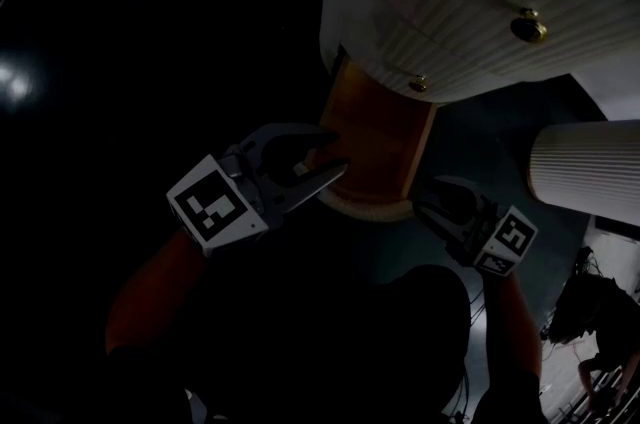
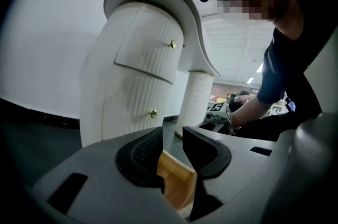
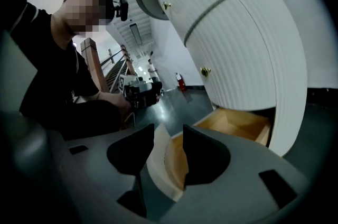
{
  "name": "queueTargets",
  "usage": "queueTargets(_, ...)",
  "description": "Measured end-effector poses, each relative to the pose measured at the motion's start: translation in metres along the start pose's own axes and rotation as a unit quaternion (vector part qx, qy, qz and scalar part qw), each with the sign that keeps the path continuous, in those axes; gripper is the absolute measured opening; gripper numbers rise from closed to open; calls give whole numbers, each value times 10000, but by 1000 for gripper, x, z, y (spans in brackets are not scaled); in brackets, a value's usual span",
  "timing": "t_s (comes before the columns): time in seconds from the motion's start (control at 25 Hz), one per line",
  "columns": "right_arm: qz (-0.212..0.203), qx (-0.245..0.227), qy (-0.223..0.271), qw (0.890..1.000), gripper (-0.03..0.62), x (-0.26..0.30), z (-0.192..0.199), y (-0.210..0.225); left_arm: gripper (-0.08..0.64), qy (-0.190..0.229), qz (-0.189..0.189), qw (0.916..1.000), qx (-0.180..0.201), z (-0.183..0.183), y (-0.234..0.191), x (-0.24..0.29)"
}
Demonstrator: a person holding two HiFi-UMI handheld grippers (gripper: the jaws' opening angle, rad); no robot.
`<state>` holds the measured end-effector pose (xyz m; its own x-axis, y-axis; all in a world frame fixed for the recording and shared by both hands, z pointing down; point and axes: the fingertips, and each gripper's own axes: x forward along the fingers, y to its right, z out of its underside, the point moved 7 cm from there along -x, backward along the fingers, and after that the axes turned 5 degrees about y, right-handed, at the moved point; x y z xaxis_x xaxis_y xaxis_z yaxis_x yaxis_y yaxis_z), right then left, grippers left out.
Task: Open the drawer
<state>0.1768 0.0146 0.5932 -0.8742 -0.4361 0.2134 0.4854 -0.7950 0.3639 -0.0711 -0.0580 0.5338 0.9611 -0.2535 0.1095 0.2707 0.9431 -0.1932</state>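
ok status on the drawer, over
Left gripper open, right gripper open, neither gripping. White wood-lined bottom drawer pulled out. Nothing seen in its way.

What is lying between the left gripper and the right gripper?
The open drawer, its curved front reaching from left gripper to right gripper; the head view shows it.

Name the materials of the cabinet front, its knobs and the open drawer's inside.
Cabinet front: white-painted, matt, ribbed with fine grooves; likely wood or board.
Knobs: shiny gold metal, probably brass.
Drawer's inside: light-brown wood or veneer, grain faintly visible.
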Motion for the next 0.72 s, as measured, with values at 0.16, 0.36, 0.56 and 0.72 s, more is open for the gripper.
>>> queueTargets(0.16, 160, -237, 624, 9976, 129, 11, -56, -24, 80, 160, -301, 9994, 84, -37, 12, -4)
queueTargets(0.36, 449, -377, 977, 9935, 66, 16, -118, -62, 42, 361, -702, 9968, 140, -88, 29, -14)
queueTargets(0.56, 563, -347, 944, 9933, 37, 3, -182, -118, 29, 302, -925, 9949, 262, -156, 72, -40)
queueTargets(0.72, 594, -351, 1094, 9916, 32, -26, -254, -177, 25, 533, -1134, 9921, -54, -232, 119, -65)
